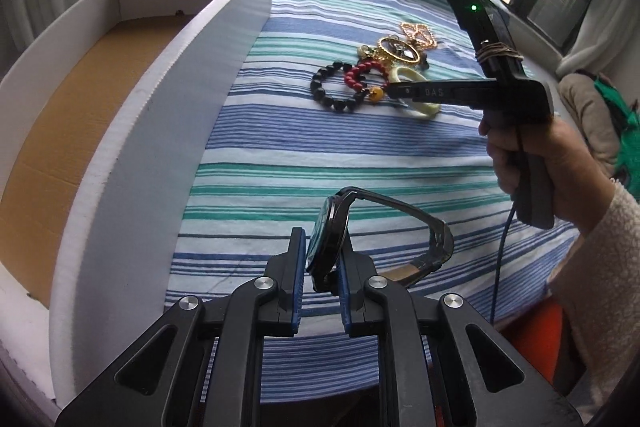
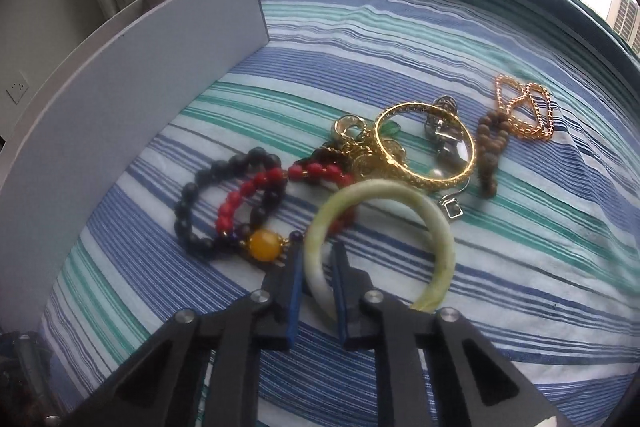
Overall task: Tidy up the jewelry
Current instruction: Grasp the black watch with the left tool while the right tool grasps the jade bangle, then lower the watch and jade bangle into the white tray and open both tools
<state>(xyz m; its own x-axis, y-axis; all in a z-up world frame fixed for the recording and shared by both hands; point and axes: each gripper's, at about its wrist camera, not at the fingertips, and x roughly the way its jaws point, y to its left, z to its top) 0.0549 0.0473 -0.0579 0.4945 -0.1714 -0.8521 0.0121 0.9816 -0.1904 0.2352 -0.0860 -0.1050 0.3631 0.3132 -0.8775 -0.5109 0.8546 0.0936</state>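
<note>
we are early in the sort, as far as we can judge. the box (image 1: pixel 132 131) at the left of the bed (image 1: pixel 360 163) shows only bare brown cardboard floor in the part we can see – no jewelry in it yet, though its near end is hidden behind the white wall.

our left gripper (image 1: pixel 322 255) is clamped on the watch (image 1: pixel 332 239), pinching the case edge-on, with the strap looping out to the right above the striped sheet. it sits just beside the box wall, so we reckon the watch is the first piece on its way in.

our right gripper (image 2: pixel 318 275) is closed around the rim of the pale green bangle (image 2: pixel 380 239), which lies at the near edge of the pile.

still on the sheet, in one loose cluster well apart from the box: the black bead bracelet (image 2: pixel 216 195), the red bead bracelet (image 2: pixel 280 183) with its amber bead, the gold bangle (image 2: pixel 428 147), some silver pieces tangled under it, the brown bead string (image 2: pixel 492 147) and the gold chain (image 2: pixel 524 107). so nearly everything remains – two pieces in hand, the rest untouched.
</note>
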